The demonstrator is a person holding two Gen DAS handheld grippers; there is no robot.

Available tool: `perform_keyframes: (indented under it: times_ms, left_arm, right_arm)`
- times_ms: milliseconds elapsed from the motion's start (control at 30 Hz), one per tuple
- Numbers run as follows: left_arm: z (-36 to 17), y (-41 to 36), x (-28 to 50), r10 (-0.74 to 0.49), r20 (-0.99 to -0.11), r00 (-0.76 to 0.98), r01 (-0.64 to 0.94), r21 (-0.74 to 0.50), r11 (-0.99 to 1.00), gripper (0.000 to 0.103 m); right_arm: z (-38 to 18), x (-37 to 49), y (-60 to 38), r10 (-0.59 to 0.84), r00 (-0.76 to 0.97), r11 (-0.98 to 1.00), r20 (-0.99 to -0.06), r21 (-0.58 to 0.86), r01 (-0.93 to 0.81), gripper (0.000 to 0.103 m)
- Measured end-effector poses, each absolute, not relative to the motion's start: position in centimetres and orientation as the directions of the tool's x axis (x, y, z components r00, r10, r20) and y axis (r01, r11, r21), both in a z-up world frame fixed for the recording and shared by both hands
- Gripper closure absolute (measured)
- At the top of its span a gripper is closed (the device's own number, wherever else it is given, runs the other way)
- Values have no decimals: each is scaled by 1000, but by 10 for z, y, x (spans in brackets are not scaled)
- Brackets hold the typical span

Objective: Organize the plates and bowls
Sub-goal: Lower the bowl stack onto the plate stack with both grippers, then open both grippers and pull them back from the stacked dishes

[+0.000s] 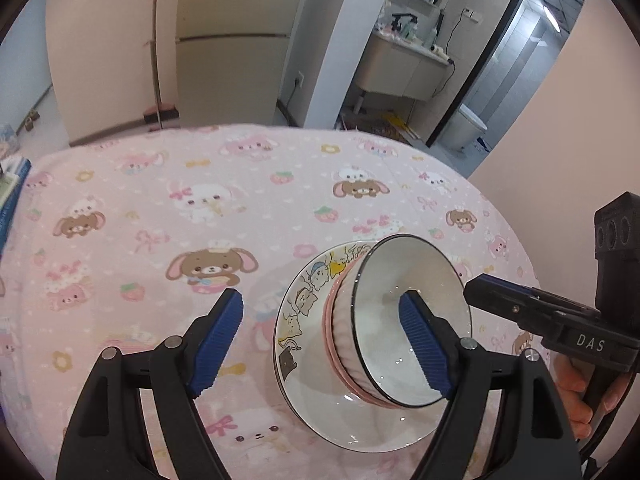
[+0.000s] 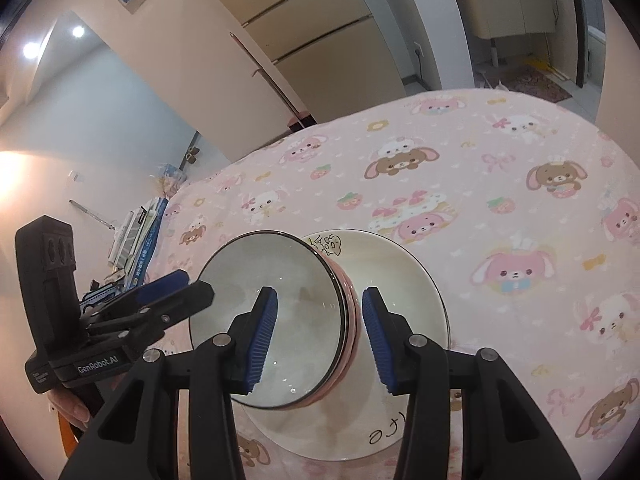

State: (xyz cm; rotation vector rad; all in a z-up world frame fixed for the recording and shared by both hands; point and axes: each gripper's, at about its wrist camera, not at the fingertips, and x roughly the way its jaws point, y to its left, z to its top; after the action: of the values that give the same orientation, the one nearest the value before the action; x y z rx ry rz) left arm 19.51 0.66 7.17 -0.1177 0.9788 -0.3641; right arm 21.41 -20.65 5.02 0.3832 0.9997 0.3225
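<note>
Pink cartoon-bunny cloth (image 1: 168, 208) spread across the whole table, with pale cabinet fronts and a washroom doorway filling the upper part of both frames. Lower centre of each view: a white deep plate with cartoon cat drawings (image 1: 298, 312), and sitting in it a pink ribbed ceramic bowl with a white inside and dark rim (image 1: 416, 320), looking tilted, though the fisheye may exaggerate that. Left gripper (image 1: 322, 338) spread wide, nothing pressed between its blue pads; one pad merely overlapping the bowl's mouth in that view. Right gripper (image 2: 320, 340) straddling the bowl's rim (image 2: 340, 308), one pad inside, one outside; a gap visible on the outer side, so probably no grip, though cannot say for certain. Judged: bowl just nested in the plate. Best done by drawing both tools straight up and clear of the rim, avoiding any sideways nudge that could tip the bowl.
</note>
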Motion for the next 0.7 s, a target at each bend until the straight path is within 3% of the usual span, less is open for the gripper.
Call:
perform_keyframes:
  times_ms: [167,333,533,633,700]
  left_arm:
    - [85,11,166,-336,-756,561,249,-233,940,24]
    - [101,15,125,-300,-661,688,228,-196,954,24]
    - [102,20,68,-210,-524,825,172,-121,978,23]
    - [98,21,40,-191,-442,876,157,-113,981,13]
    - [93,24,23,-170,-403,899,132,-120,984,0]
  right_arm:
    - [70,194,-211,394,562,909,-727,400,-119,56]
    - [95,157,-216,327,702,935,-632,323,-144,56]
    - [99,100,-212,286,804,956,-522,218,-198,45]
    - [94,74,-214,305,830,950,-467,206,-233,36]
    - [86,61,-212,297,834,954,-464,181,-239,35]
